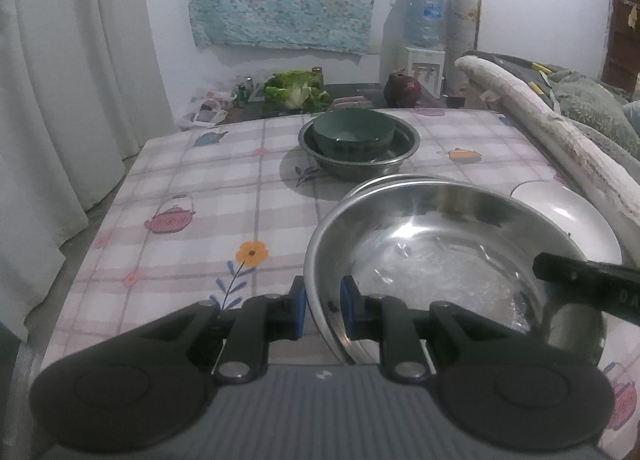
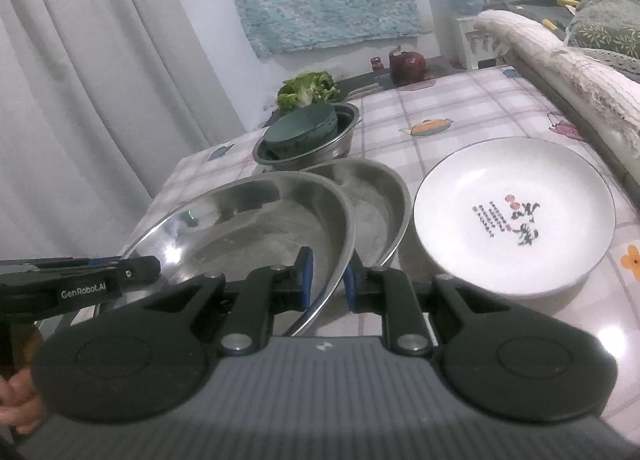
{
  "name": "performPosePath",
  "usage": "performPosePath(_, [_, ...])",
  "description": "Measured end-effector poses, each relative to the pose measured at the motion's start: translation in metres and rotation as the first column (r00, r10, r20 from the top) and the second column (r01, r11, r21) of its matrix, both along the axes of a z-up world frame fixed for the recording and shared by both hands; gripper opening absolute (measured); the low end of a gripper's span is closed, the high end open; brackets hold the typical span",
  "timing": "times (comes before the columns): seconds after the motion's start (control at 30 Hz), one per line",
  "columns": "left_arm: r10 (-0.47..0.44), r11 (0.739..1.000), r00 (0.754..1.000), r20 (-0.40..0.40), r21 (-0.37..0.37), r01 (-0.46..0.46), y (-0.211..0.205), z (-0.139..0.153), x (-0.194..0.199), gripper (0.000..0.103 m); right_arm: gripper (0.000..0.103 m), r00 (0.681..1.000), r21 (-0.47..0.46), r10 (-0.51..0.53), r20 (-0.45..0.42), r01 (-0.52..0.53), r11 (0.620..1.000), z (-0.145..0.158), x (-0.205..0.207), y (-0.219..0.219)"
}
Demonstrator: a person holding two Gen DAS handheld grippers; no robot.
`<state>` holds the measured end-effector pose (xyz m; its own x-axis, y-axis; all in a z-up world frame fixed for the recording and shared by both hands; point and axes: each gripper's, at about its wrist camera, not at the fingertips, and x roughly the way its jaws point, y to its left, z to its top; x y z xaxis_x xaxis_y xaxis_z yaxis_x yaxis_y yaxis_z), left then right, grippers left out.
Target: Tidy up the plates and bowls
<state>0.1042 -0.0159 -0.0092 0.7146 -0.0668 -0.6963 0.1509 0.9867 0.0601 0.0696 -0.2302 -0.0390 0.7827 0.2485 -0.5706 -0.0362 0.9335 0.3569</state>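
Both grippers hold one steel plate (image 1: 440, 252) by its rim. My left gripper (image 1: 323, 308) is shut on its left rim. My right gripper (image 2: 326, 280) is shut on its right rim; the plate also shows in the right wrist view (image 2: 248, 228). It hangs tilted over a second steel plate (image 2: 376, 204) on the table. A white plate with writing (image 2: 516, 216) lies to the right. A green bowl (image 1: 352, 132) sits inside a steel bowl (image 1: 404, 156) farther back.
The table has a checked cloth (image 1: 192, 188). Lettuce (image 1: 296, 90) and a dark red pot (image 1: 402, 90) stand behind it. A curtain (image 1: 68, 100) hangs on the left. Rolled bedding (image 1: 552, 132) runs along the right edge.
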Motion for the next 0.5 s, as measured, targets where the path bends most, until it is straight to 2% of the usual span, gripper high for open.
performPosePath(0.2, [-0.018,1.000,1.000,-0.004,-0.003,0.018,-0.009,0.000,0.030,0.019,0.018,1.000,-0.019,-0.018,-0.011,0.017,1.000,0.000,0.022,-0.006])
performPosePath(0.5, [-0.040,0.999,0.999,-0.030,0.004,0.040,-0.022,-0.010,0.066,0.019,0.021,0.996,-0.033,-0.034,-0.080,0.031,0.999,-0.015,0.051,-0.014])
